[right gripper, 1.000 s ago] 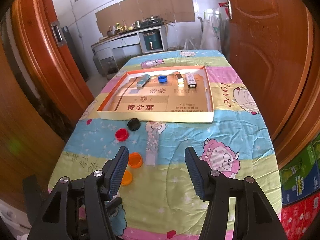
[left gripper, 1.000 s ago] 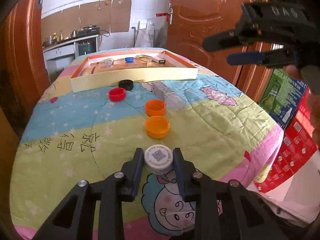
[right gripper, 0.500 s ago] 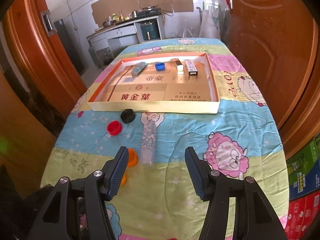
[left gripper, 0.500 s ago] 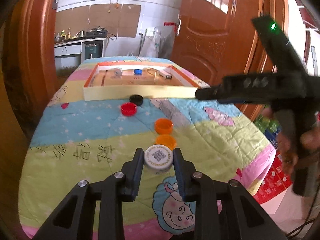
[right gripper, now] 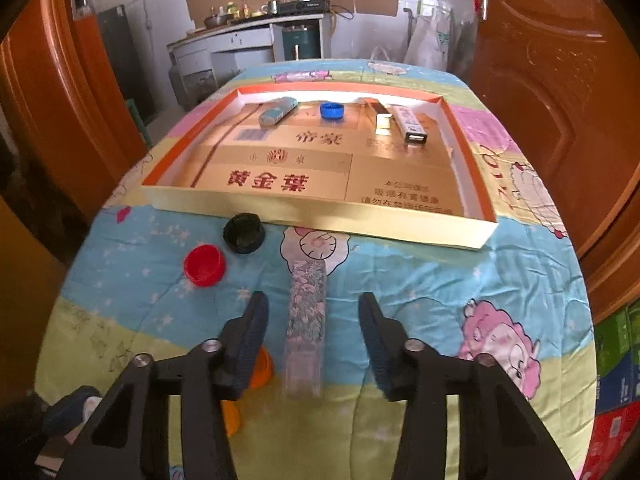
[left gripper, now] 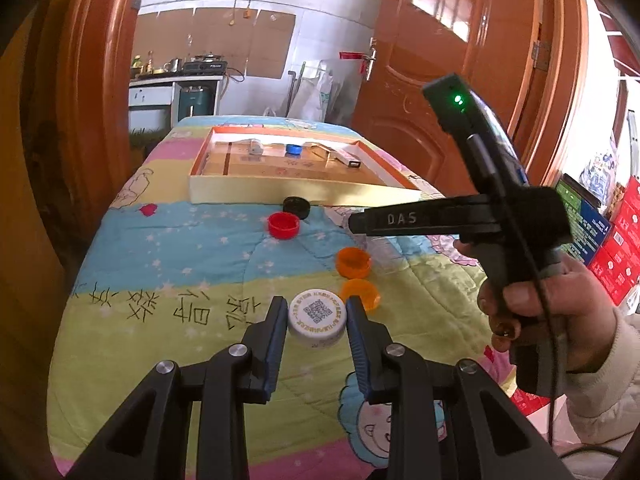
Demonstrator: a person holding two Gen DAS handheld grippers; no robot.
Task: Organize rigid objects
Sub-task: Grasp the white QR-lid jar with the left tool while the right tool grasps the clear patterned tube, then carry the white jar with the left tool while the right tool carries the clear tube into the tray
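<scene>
2 grippers are working this table, and both have shifted over the last second. My left gripper [left gripper: 317, 320] is clenched on the white QR-code cap [left gripper: 317, 317], the same grasp it had 1 second ago, but the cap now rides higher: the lower orange cap [left gripper: 360, 294] sits partly hidden behind it and the quilt [left gripper: 168, 264] has dropped away underneath. I read that as the pick being done and the carry toward the shallow cardboard tray [left gripper: 296, 195] starting.

My right gripper [right gripper: 312, 320] has come down and forward. Its jaws stand wide apart, holding nothing, and they now straddle the clear plastic tube [right gripper: 306, 320] lying lengthwise on the quilt, where 1 second ago they hung well above it. Whether the fingers touch the tube I cannot tell; a gap shows on each side.

In the tray, along the far wall, lie a pale blue case [right gripper: 277, 111], a blue cap [right gripper: 332, 111], a small gold box [right gripper: 383, 120] and a white USB stick [right gripper: 412, 125]. On the quilt outside it remain the black cap [right gripper: 244, 233] just beside the tray's near wall, the red cap [right gripper: 204, 265] next to that, and 2 orange caps, the upper orange cap [left gripper: 353, 262] lying clear of my left fingers.

So, by my judgement, 1 piece is in transit and the tube looks next, with 4 caps left after that.
</scene>
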